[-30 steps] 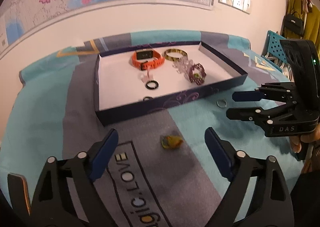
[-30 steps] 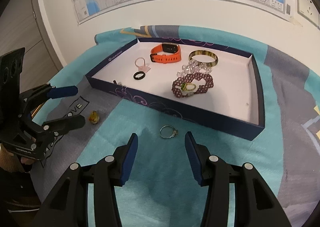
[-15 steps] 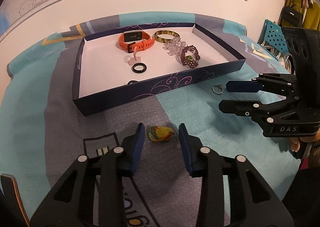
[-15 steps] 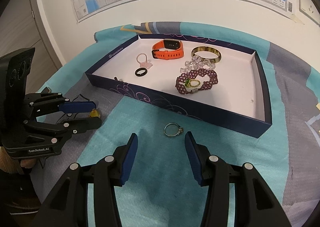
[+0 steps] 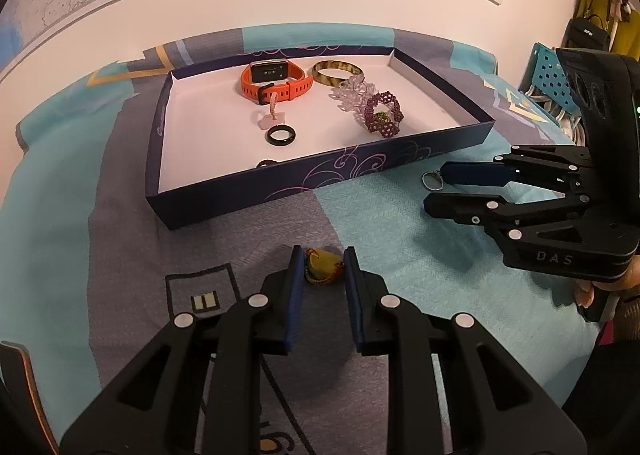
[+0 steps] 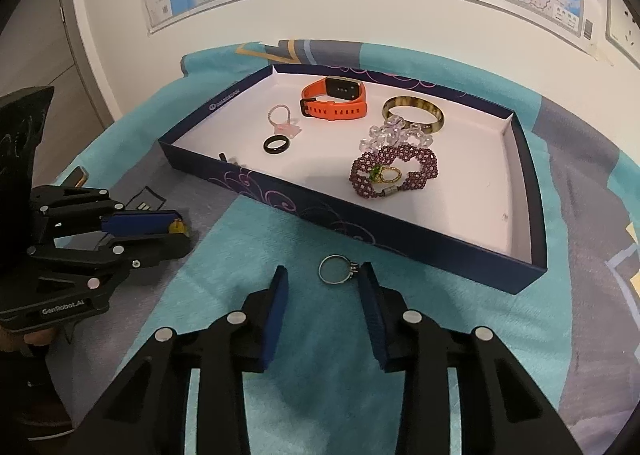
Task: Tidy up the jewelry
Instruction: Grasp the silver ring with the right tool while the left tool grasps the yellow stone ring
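A small yellow-green trinket (image 5: 322, 267) lies on the cloth between the pads of my left gripper (image 5: 320, 261), which has closed onto it. It also shows in the right wrist view (image 6: 177, 227). A silver ring (image 6: 337, 270) lies on the teal cloth between the tips of my open right gripper (image 6: 323, 279), close to the right pad. The ring also shows in the left wrist view (image 5: 432, 179). The dark blue tray (image 5: 224, 195) holds an orange watch (image 5: 276, 83), a bangle (image 5: 338, 72), a black ring (image 5: 281, 135) and a purple beaded bracelet (image 5: 382, 115).
The tray's front wall (image 6: 320, 211) stands just beyond both grippers. A clear bead bracelet (image 6: 394, 133) and a pink charm (image 6: 282, 123) also lie in the tray. A wall with a map is behind. A blue pegboard chair (image 5: 552, 75) is at right.
My left gripper moved forward and closed from wide open down onto the yellow-green trinket. My right gripper moved forward so the silver ring now lies between its tips.
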